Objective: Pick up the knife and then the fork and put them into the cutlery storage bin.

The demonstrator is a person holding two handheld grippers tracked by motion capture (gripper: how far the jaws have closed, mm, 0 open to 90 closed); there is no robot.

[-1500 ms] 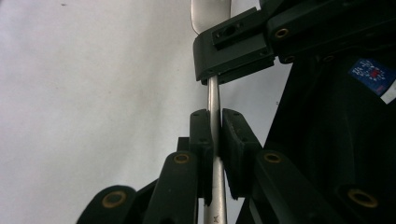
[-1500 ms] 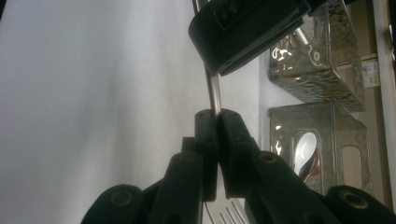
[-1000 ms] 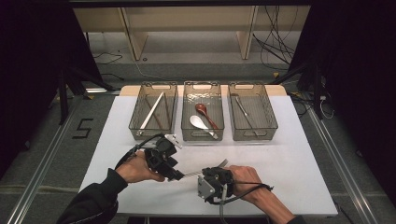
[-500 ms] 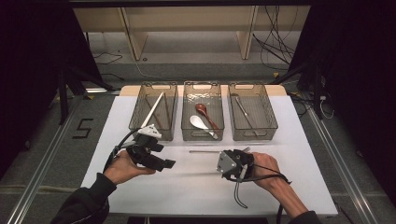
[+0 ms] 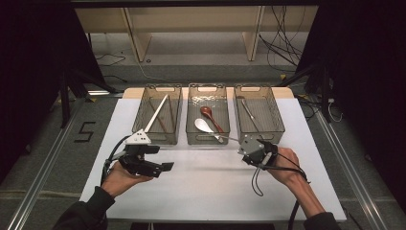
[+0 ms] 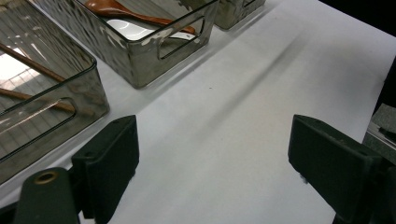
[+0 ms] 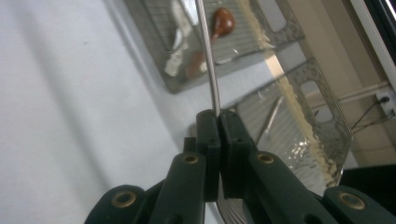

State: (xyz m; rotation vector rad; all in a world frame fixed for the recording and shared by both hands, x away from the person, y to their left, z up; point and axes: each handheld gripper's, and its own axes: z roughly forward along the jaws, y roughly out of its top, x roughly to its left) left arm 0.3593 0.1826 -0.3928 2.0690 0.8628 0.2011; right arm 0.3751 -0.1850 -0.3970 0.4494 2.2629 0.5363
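One metal rod [image 7: 208, 60] between shut pads

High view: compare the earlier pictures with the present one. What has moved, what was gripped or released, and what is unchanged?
The left gripper has just opened its jaws, released the thin metal utensil and drawn back left, empty. The right gripper, shut on the utensil, carried it right and away from the person toward the right bin. The spoons in the middle bin and the sticks in the left bin lie unchanged.

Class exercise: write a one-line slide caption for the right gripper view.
Right gripper, jaws shut on a thin metal utensil handle, held above the white table near two clear bins.
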